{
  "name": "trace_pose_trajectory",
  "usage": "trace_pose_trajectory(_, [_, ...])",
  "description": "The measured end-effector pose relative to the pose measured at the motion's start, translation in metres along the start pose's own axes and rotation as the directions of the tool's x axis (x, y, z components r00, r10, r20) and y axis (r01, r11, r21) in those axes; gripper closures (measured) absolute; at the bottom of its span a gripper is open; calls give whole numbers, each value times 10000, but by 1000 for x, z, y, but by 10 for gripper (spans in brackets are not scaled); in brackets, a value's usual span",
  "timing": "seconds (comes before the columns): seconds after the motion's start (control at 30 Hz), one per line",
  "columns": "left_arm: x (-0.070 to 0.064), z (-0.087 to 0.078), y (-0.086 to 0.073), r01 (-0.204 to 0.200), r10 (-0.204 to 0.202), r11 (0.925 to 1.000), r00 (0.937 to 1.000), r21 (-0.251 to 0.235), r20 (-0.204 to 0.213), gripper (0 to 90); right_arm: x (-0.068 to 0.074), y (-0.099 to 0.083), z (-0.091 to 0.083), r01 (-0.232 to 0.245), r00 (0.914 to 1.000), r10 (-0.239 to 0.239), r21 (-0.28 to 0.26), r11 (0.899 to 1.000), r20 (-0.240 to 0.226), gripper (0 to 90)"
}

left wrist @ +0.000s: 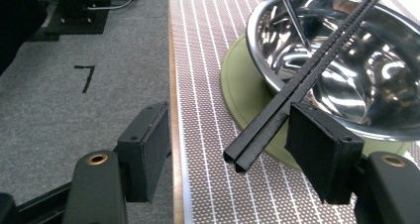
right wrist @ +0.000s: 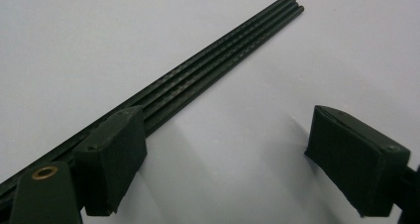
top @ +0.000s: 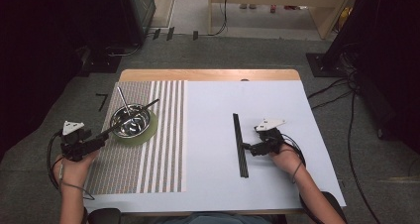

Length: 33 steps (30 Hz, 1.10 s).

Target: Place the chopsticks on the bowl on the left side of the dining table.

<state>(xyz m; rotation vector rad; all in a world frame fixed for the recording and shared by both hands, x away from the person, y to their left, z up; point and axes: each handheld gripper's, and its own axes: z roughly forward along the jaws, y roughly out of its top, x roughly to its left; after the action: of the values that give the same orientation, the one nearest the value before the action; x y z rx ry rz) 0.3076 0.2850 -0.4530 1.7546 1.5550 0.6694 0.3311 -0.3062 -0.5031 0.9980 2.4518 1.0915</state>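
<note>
- Nearest the high camera, a person's two forearms come in from six o'clock, each hand holding a gripper over the table (top: 292, 76).
- White sheet (top: 277, 184) covers most of the tabletop; a striped, woven placemat (top: 163, 159) lies over its nine o'clock side.
- Green round mat (top: 148, 132) sits on the placemat with a steel bowl (top: 130, 121) on top of it; a thin metal rod (top: 124, 101) leans out of the bowl toward eleven o'clock.
- Long black strip (top: 239, 144) lies flat on the white sheet, running from twelve to six o'clock.
- Pair of black sticks (left wrist: 297, 83) rests across the bowl's rim, its far end pointing to about two o'clock and its near end hanging over the placemat.
- Left gripper (top: 101, 139) stands at the placemat's nine o'clock edge, jaws spread wide; the near end of the sticks lies between them, close against one pad, ungrasped.
- Right gripper (top: 246, 147) is at the strip's three o'clock side, jaws released and wide apart, one pad touching or just beside the strip, the other well clear over bare sheet.
</note>
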Motion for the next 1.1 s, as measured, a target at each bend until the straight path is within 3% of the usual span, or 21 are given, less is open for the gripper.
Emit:
trace_pose_trajectory(0.3, [5,4,5,259,-260,9996,9996,-150,-84,345,0,0,0,-10,10000,10,12,10000,1,151])
trace_pose_trajectory(0.53, [7,9,7,94,-95,9999,9999,-38,-110,348,0,0,0,-16,10000,16,10,10000,-3,151])
trace_pose_trajectory(0.7, [5,1,11,157,-155,9998,9998,91,-155,358,0,0,0,-14,10000,14,9,10000,-2,151])
trace_pose_trajectory(0.83, [1,-7,19,415,-414,9990,9991,-185,79,360,0,0,0,-4,10000,4,4,10000,-4,151])
trace_pose_trajectory(0.93, [-5,-7,25,483,-479,9988,9985,-125,265,360,0,0,0,-4,10000,4,2,10000,-2,151])
trace_pose_trajectory(1.1, [-15,-4,37,217,-217,9998,9997,-43,136,355,0,0,0,-10,10000,10,6,10000,1,151])
